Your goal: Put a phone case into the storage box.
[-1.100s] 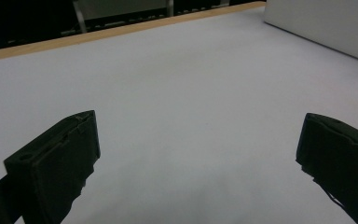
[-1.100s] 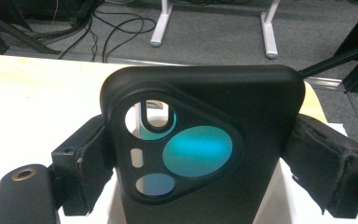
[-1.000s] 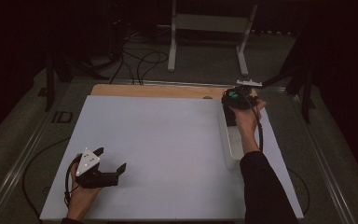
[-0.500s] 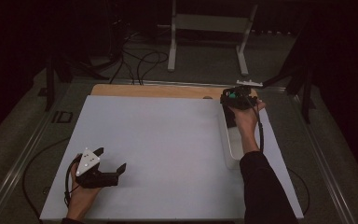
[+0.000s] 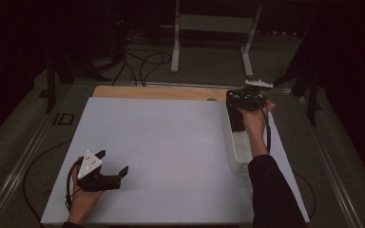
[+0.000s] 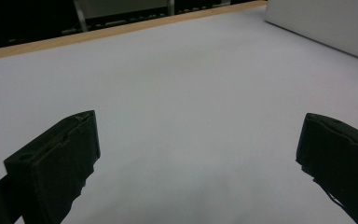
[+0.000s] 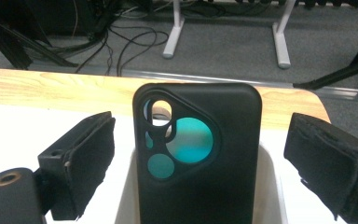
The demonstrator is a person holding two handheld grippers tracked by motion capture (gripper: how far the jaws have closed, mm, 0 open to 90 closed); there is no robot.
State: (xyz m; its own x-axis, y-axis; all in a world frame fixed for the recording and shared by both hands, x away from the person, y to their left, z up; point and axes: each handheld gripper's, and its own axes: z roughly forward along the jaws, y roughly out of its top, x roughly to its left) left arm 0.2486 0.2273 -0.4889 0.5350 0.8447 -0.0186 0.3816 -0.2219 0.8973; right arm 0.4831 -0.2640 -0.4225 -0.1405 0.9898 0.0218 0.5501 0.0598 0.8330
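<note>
1. Right gripper (image 7: 200, 172) is being held at the far right corner of the bench (image 5: 161, 142), above the far end of a white tray (image 5: 240, 159). Its jaws are standing wide, having just been opening, with a black phone case (image 7: 198, 158) between them; the pads (image 7: 86, 154) are not pressing on the case, a gap being visible on each side.
2. Phone case is being seen upright in the tray, leaning toward its far end, camera cut-outs facing the gripper. Whether it is resting on the tray floor or against the wall cannot be told.
3. Progress is being judged as follows: placement of the case into the tray appears done and the grip released; withdrawal of the right gripper is left.
4. Left gripper (image 5: 109, 164) is being held at the near left of the bench, well apart from the tray, jaws wide and nothing between them, as the left gripper view (image 6: 196, 163) confirms.
5. Materials are being noted: the case is matte black, rounded at the corners, probably soft plastic or rubber, with teal showing through round lens openings. The tray is smooth, white, long and rectangular. Bench surface is flat matte white, with a wooden edge (image 7: 51, 91) at the far side. Gripper pads are looking coarse and foam-like.
</note>
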